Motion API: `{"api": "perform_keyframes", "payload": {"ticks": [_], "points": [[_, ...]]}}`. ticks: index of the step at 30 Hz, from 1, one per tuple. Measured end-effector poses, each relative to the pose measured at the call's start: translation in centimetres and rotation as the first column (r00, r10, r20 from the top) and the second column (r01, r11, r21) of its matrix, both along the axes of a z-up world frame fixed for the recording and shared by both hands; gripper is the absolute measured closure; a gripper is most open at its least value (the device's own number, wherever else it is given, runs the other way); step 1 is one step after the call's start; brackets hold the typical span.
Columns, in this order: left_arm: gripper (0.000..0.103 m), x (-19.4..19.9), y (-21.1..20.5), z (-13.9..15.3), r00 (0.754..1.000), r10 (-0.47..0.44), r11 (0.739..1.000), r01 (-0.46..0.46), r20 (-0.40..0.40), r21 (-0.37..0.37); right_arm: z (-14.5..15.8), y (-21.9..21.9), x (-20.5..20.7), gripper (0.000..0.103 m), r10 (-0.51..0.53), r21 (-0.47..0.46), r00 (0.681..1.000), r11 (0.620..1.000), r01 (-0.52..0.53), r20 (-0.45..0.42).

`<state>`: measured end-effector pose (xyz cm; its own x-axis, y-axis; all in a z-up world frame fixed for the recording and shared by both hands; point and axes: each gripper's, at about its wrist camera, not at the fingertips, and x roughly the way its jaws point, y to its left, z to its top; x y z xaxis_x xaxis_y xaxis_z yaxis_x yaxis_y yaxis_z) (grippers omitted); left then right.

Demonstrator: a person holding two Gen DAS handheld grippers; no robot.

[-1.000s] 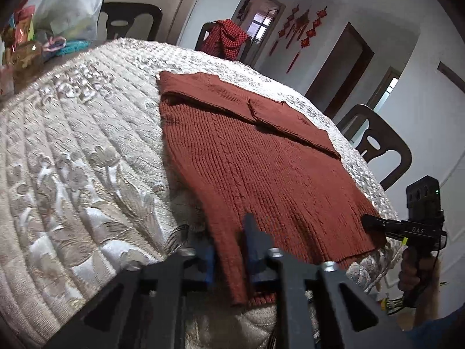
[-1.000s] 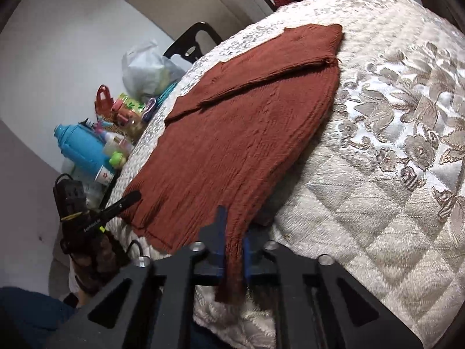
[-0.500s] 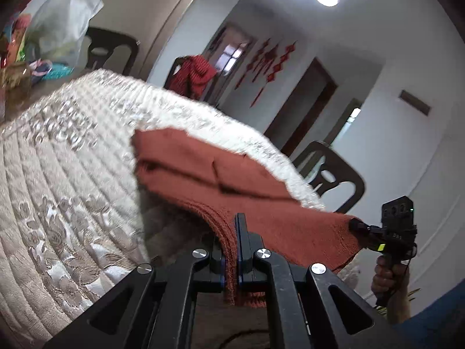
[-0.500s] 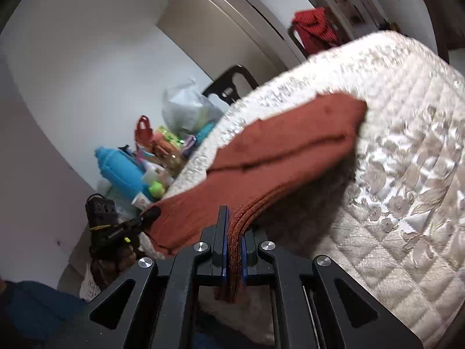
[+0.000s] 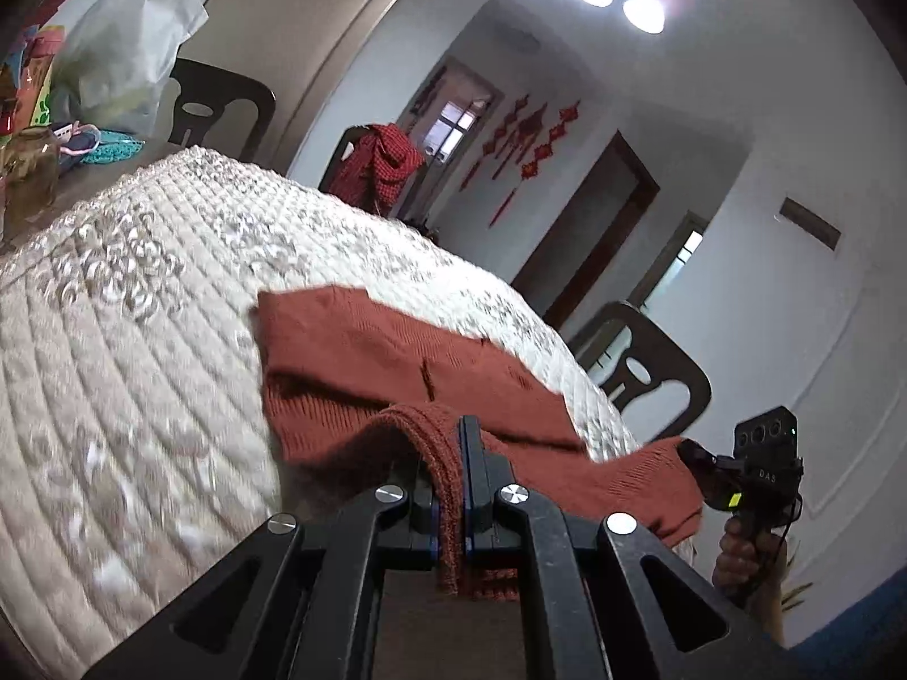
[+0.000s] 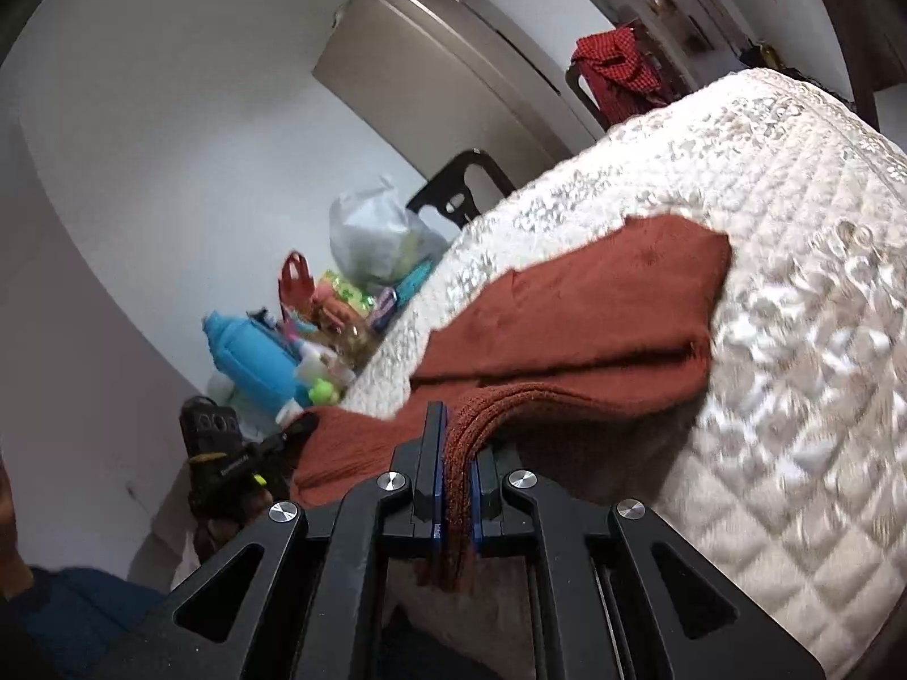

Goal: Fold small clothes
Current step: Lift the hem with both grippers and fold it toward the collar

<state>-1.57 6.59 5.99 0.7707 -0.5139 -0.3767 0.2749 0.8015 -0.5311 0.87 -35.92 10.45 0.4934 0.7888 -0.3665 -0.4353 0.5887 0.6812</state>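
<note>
Lifted since a second ago, both hem corners of the rust-red knit sweater (image 5: 363,351) hang pinched in the left gripper (image 5: 450,487) and right gripper (image 6: 456,487) (ribbed, sleeves folded across); its upper half lies on the quilted table cover (image 5: 142,294).

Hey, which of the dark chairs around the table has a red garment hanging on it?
The dark chair at the table's far side, draped with a red checked garment. The chair by the white plastic bag and the one beside the doorway are bare.
</note>
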Motion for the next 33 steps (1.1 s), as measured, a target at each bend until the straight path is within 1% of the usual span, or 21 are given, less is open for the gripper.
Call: {"api": "perform_keyframes", "payload": {"ticks": [4,6,8,10,12,14,16,18,20,22,24,28,29,31,33], "points": [[0.097,3.8,0.2,1.0,1.0,0.024,1.0,-0.024,0.006,0.005,0.8,0.3,3.2,0.097,-0.029,0.009,1.0,1.0,0.029,0.01],[0.097,6.2,0.4,1.4,1.0,0.029,1.0,-0.029,-0.005,-0.011,1.2,0.4,5.6,0.097,-0.045,0.015,0.999,0.999,0.045,0.01],[0.097,8.7,0.5,1.5,0.999,0.047,0.999,-0.047,-0.014,0.001,1.1,0.2,7.5,0.097,-0.057,0.024,0.998,0.998,0.057,0.0],[0.097,11.3,0.7,0.9,0.997,0.058,0.998,-0.058,-0.053,-0.012,0.7,0.0,10.0,0.097,-0.08,0.025,0.996,0.996,0.081,-0.033],[0.097,13.9,0.6,-0.3,0.991,0.073,0.997,-0.074,-0.108,-0.006,-0.4,0.0,12.5,0.097,-0.102,0.007,0.992,0.995,0.103,-0.074],[0.097,16.3,0.3,-2.1,0.98,0.079,0.997,-0.079,-0.181,0.011,-2.4,0.0,14.9,0.097,-0.128,-0.015,0.981,0.992,0.127,-0.149],[0.097,18.1,0.0,-4.2,0.962,0.089,0.996,-0.085,-0.258,0.027,-4.4,0.2,16.2,0.097,-0.139,-0.046,0.968,0.99,0.133,-0.211],[0.097,19.0,-0.3,-5.8,0.945,0.097,0.995,-0.087,-0.311,0.046,-6.9,0.3,17.3,0.096,-0.156,-0.089,0.943,0.987,0.136,-0.293],[0.097,18.8,-0.3,-6.1,0.944,0.098,0.995,-0.09,-0.314,0.037,-7.9,0.0,17.3,0.096,-0.148,-0.076,0.937,0.989,0.13,-0.316],[0.096,18.6,-0.3,-5.4,0.948,0.096,0.995,-0.093,-0.305,0.023,-7.6,-0.5,16.9,0.094,-0.145,-0.051,0.939,0.989,0.136,-0.311],[0.096,18.7,-0.4,-4.6,0.951,0.098,0.995,-0.097,-0.294,0.017,-6.9,-0.7,16.7,0.094,-0.145,-0.048,0.944,0.989,0.137,-0.297],[0.096,20.3,-0.5,-3.7,0.949,0.105,0.994,-0.108,-0.298,0.006,-6.0,-0.7,18.4,0.094,-0.147,-0.019,0.946,0.989,0.148,-0.289],[0.096,20.9,-0.6,-3.8,0.944,0.112,0.993,-0.115,-0.309,0.008,-6.0,-0.6,18.9,0.094,-0.148,-0.011,0.942,0.988,0.152,-0.3],[0.096,22.0,-0.2,-4.3,0.932,0.111,0.992,-0.123,-0.346,-0.013,-6.5,-0.3,20.3,0.094,-0.157,-0.004,0.929,0.986,0.165,-0.336],[0.096,23.0,0.2,-5.0,0.912,0.13,0.988,-0.152,-0.389,-0.028,-7.3,-0.3,21.5,0.094,-0.17,0.007,0.909,0.982,0.186,-0.379]]}}
